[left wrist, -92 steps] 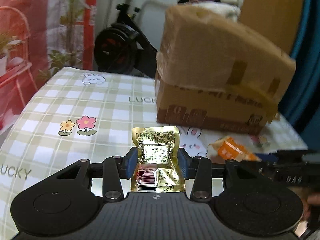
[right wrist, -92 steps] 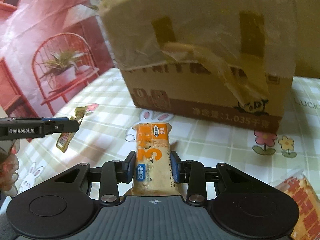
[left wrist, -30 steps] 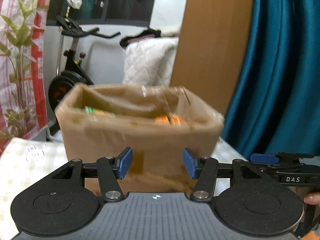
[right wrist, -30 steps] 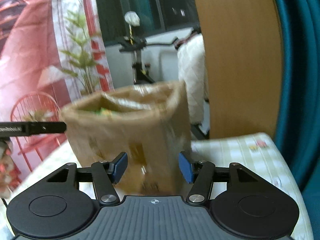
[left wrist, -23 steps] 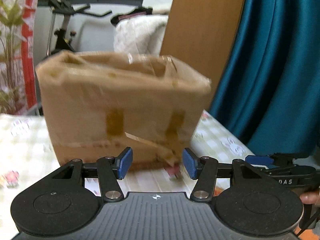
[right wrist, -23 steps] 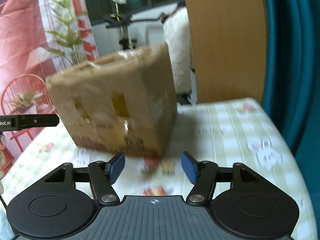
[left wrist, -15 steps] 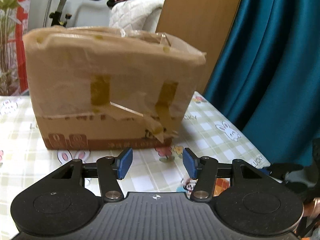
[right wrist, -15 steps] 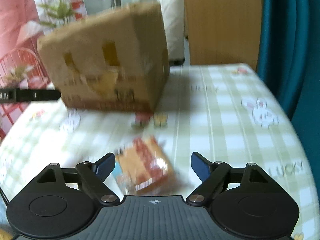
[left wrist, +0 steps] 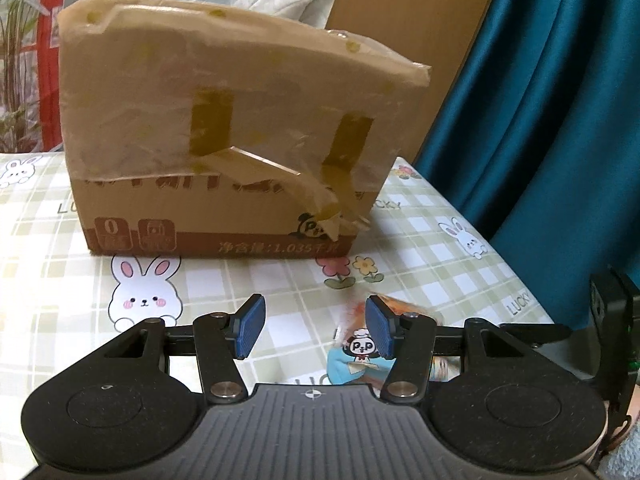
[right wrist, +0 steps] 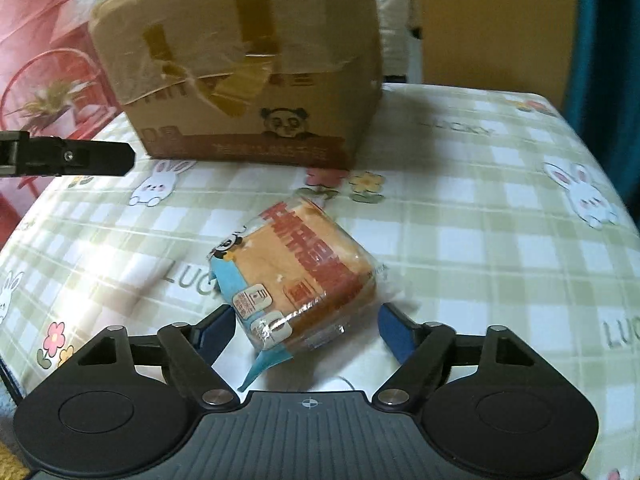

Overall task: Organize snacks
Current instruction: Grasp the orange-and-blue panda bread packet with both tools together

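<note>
A wrapped bread snack [right wrist: 300, 276] with orange, red and blue print lies on the checked tablecloth [right wrist: 480, 240]. My right gripper [right wrist: 306, 320] is open, its blue pads either side of the snack's near end, not closed on it. My left gripper [left wrist: 312, 330] is open and empty above the cloth; the same snack [left wrist: 360, 354] shows partly behind its right finger. The taped cardboard box [left wrist: 224, 148] stands at the back of the table and also shows in the right wrist view [right wrist: 248, 64]. Its contents are hidden.
A teal curtain [left wrist: 560, 100] hangs at the right, past the table's edge. A wooden panel [left wrist: 408, 20] stands behind the box. The left gripper's finger [right wrist: 68, 156] reaches in from the left in the right wrist view. An exercise bike and a plant are far behind.
Both grippers let go of their snacks over the box, then dropped back down in front of it. The right gripper opened wider and moved in around the bread snack.
</note>
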{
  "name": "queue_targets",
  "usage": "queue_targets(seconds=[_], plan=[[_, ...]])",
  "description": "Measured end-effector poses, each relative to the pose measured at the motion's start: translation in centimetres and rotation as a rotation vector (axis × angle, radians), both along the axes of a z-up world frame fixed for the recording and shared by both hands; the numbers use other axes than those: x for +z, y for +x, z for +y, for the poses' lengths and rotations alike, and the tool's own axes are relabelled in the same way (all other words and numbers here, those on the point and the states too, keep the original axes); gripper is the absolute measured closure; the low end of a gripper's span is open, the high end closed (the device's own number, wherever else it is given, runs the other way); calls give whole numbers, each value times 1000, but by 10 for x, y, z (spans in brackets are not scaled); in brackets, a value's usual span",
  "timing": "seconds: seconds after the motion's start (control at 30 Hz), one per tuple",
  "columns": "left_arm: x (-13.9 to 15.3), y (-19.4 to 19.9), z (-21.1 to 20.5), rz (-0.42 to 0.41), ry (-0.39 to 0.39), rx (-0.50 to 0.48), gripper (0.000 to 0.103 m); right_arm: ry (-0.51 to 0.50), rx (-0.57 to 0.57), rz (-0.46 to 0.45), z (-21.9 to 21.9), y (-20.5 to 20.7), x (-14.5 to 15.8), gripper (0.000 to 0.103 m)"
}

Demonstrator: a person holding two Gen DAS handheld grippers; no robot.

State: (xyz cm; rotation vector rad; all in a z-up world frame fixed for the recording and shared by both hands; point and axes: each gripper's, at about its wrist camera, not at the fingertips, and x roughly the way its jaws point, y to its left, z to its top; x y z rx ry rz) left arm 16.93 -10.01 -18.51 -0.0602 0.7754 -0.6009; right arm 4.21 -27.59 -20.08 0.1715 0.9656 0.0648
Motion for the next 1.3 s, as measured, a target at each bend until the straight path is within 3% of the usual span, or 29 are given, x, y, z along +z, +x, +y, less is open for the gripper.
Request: queue_targets(seconds=[0.03, 0.23, 0.5, 0.87, 1.13, 1.23, 1.3], plan=[[-2, 1, 2, 4, 1, 5, 45, 3, 24, 8, 5, 4, -3, 47], [-11, 10, 15, 45, -25, 45, 45, -37, 105, -2, 33, 23, -8, 45], [-21, 24, 20, 71, -25, 61, 45, -52, 188, -6, 50, 41, -8, 53], [-40, 58, -1, 128, -38, 17, 45, -55, 127, 2, 33, 40, -8, 44], [-63, 60, -25, 166, -32, -28, 43, -74, 96, -41, 23, 33, -3, 44], [-65, 57, -28, 167, -37, -30, 43, -82, 108, -45, 23, 36, -5, 46], [-65, 54, -30, 162, -40, -42, 51, -79, 116, -49, 25, 36, -5, 55]])
